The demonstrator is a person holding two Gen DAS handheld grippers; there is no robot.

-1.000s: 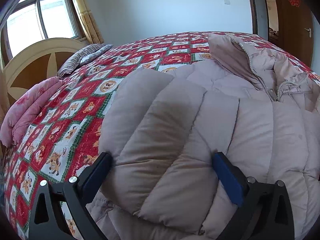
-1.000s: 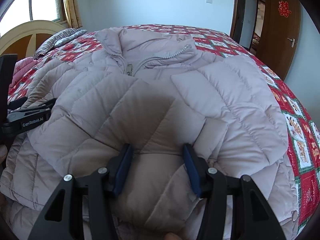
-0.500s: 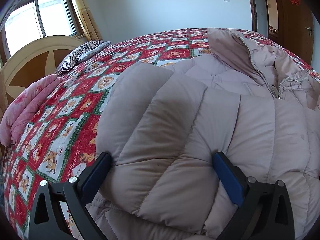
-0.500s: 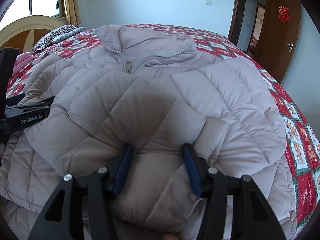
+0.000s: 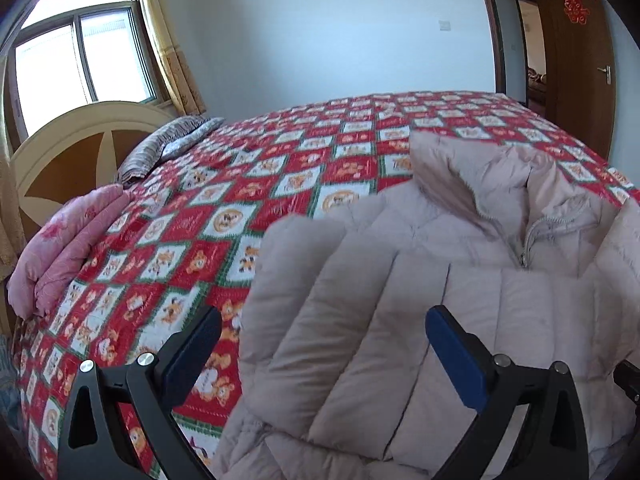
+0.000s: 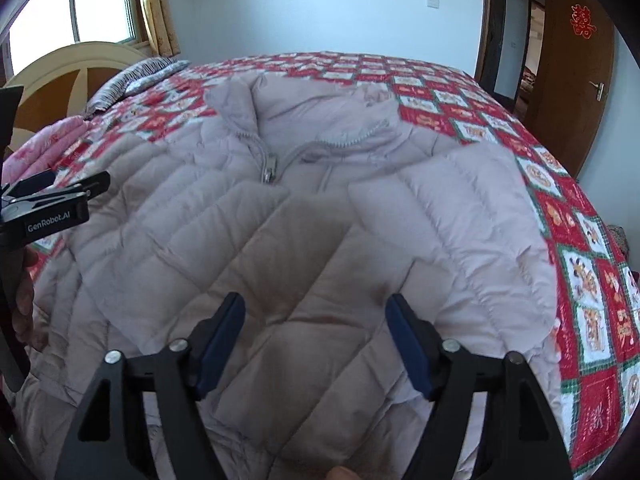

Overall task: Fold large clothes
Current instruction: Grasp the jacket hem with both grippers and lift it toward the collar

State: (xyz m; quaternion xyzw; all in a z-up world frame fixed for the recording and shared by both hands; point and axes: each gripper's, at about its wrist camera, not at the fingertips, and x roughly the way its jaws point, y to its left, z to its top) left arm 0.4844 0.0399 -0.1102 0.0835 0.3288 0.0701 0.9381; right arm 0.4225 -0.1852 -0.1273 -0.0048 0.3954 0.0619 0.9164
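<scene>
Over the bed, both tools hang above a pale pink puffer jacket (image 6: 312,216) that lies spread front-up on the red patterned bedspread (image 5: 248,184), collar toward the far edge, zip part open at the neck. Right gripper (image 6: 316,344): jaws opening as we watch, blue pads (image 6: 218,346) well apart now, quilted fabric below and between them but neither pad pressing on it. A second ago those pads stood much closer and pinched a ridge of the jacket; that ridge has been let go and lies flatter. Left gripper (image 5: 322,354): jaws spread wide, a folded-over quilted sleeve between them, the left pad (image 5: 192,354) out over the bedspread, the right pad (image 5: 456,360) above the jacket, neither gripping. Its opening matches the earlier frame. Both cameras now see more of the room and bed than before, the jacket smaller in view, so both tools have lifted away. Off to the left, a folded pink quilt (image 5: 60,248) and a striped pillow (image 5: 168,144) sit by the headboard (image 5: 80,136).
</scene>
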